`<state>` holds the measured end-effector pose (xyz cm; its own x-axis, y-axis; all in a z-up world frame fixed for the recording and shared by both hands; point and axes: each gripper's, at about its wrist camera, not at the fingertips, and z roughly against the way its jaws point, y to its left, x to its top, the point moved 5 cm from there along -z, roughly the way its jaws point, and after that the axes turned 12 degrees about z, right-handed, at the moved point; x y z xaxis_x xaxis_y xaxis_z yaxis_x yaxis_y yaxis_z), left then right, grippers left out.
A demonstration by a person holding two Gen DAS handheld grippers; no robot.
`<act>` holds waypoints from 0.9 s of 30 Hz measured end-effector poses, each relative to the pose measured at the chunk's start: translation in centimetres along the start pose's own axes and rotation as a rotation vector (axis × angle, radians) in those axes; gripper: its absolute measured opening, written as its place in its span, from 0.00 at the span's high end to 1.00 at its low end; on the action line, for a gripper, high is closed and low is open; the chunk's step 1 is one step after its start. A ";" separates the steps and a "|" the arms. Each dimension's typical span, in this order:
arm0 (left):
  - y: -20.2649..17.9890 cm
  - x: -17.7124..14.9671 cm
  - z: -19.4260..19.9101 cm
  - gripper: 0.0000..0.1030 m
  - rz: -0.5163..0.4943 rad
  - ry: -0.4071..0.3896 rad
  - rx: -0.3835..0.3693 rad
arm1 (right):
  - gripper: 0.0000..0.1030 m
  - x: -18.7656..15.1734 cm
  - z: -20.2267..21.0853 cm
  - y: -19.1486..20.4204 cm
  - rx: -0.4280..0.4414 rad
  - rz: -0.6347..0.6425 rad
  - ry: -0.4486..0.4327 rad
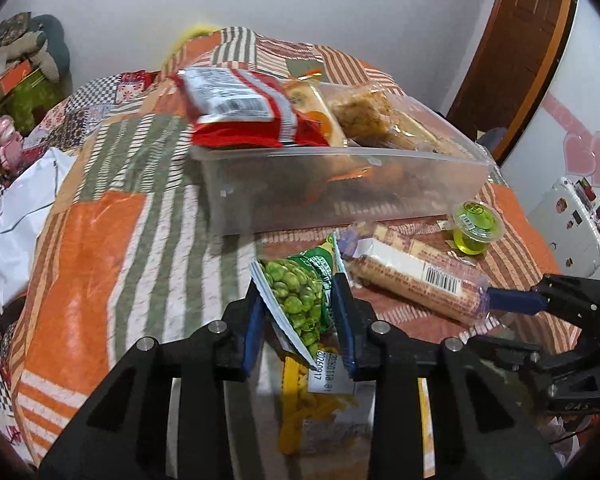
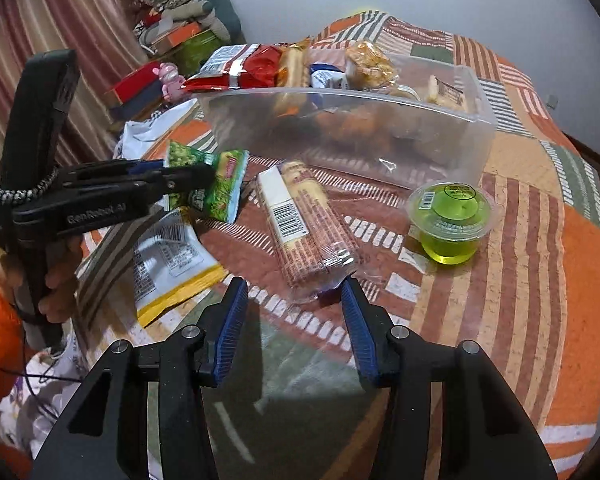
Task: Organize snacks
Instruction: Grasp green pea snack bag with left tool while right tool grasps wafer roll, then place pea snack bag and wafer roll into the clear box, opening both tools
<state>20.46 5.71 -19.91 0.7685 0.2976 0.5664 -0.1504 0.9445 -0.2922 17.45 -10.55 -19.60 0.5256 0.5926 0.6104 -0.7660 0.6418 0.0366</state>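
Observation:
My left gripper (image 1: 298,316) is shut on a green pea snack bag (image 1: 300,300) and holds it above the quilt; it also shows in the right wrist view (image 2: 214,184). A clear plastic bin (image 1: 340,196) holds several snack packs, with a red bag (image 1: 240,108) on top. My right gripper (image 2: 294,312) is open, its fingers either side of the near end of a long biscuit pack (image 2: 304,228). A green jelly cup (image 2: 450,220) stands to the right. A yellow-and-white bag (image 2: 172,268) lies flat at the left.
A patchwork quilt (image 2: 540,280) covers the bed. A white plastic bag (image 1: 20,216) lies at the left edge. Boxes, a pink toy (image 2: 172,80) and clutter stand beyond the bed on the left. A wooden door (image 1: 516,52) is at the far right.

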 end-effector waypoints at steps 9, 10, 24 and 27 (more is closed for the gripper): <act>1.1 -0.7 1.6 0.70 0.012 -0.043 0.007 | 0.55 3.6 -2.0 -0.8 -0.003 0.021 -0.021; 1.0 -0.7 1.6 0.70 0.011 -0.046 0.008 | 0.55 3.8 -2.5 -0.9 -0.003 0.024 -0.013; 1.1 -0.8 0.9 0.70 0.025 -0.038 -0.017 | 0.54 3.8 -6.0 -0.3 0.038 0.041 0.066; 1.1 -0.7 1.2 0.70 0.033 -0.042 -0.024 | 0.58 3.7 -5.3 0.1 0.034 0.048 0.047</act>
<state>19.03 6.72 -19.70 0.7364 0.3347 0.5880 -0.1598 0.9305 -0.3295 21.25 -5.72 -21.51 0.5043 0.6450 0.5741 -0.8025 0.5956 0.0358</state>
